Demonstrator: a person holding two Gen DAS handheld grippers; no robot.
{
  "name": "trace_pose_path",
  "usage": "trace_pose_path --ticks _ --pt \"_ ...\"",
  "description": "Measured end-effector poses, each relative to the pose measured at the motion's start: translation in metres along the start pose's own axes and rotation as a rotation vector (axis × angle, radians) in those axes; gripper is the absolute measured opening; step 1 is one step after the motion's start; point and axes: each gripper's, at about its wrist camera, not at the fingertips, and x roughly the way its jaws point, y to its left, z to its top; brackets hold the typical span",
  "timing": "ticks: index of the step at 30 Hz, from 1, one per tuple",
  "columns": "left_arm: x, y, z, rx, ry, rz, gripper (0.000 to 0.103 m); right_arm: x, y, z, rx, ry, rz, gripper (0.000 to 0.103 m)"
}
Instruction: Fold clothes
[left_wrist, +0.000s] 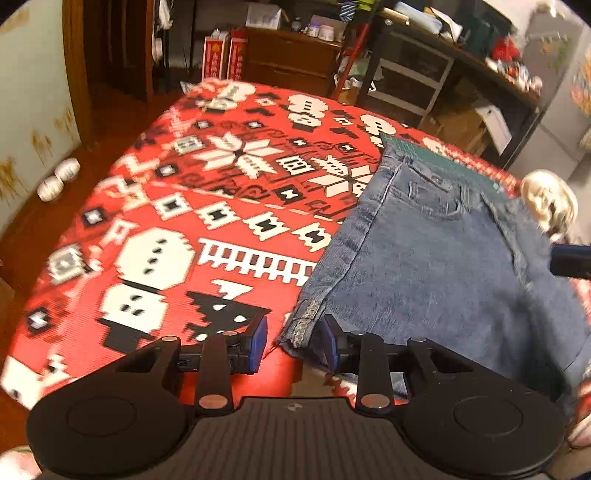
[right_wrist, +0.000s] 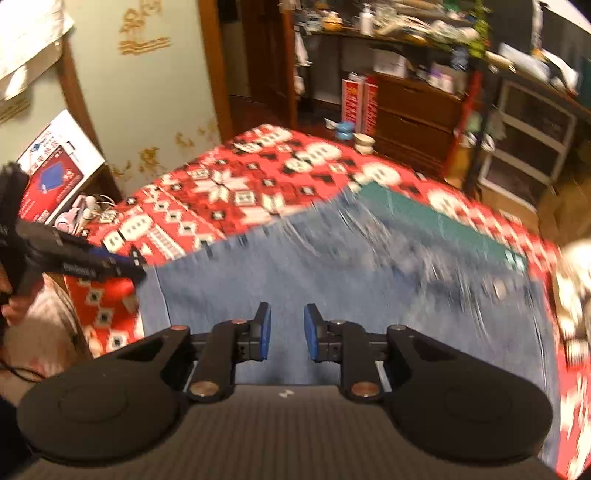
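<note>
Blue jeans lie flat on the right side of a table under a red patterned cloth, partly over a green mat. My left gripper is open, and the frayed hem corner sits between its blue pads. The right wrist view is motion-blurred. There my right gripper is open, hovering over the jeans with nothing between its pads. The left gripper, held by a hand, reaches the left edge of the jeans. A dark piece of the right gripper shows at the frame's right edge.
A pale, blurred object sits at the table's right edge. Two white round things lie on the floor to the left. Wooden drawers and cluttered shelves stand beyond the table. A printed box leans at the left wall.
</note>
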Motion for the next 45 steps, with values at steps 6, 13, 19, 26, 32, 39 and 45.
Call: trace_pose_path --ticks 6,13,19,26,32,39,45 --pt "0.004 0.001 -0.009 -0.019 -0.008 -0.037 0.025 0.043 0.023 0.047 -0.026 0.017 0.100 0.022" --pt "0.000 -0.007 -0.019 0.050 -0.019 -0.004 0.027 0.111 0.069 0.056 -0.045 0.100 0.265 0.007" --pt "-0.007 0.032 -0.020 -0.175 -0.012 -0.111 0.031 0.139 0.089 0.043 -0.060 0.160 0.293 0.005" --pt "-0.002 0.040 -0.012 -0.230 -0.006 -0.151 0.029 0.163 0.102 0.029 -0.050 0.217 0.320 0.005" --pt "0.008 0.012 -0.004 -0.044 -0.010 -0.065 0.013 0.159 0.091 0.035 -0.029 0.188 0.278 0.005" --pt "0.006 0.000 -0.005 0.034 -0.015 0.002 0.004 0.169 0.099 0.041 -0.157 0.160 0.225 0.000" --pt "0.004 -0.003 -0.008 0.052 -0.021 0.024 0.004 0.182 0.060 0.053 -0.117 0.113 0.093 0.000"
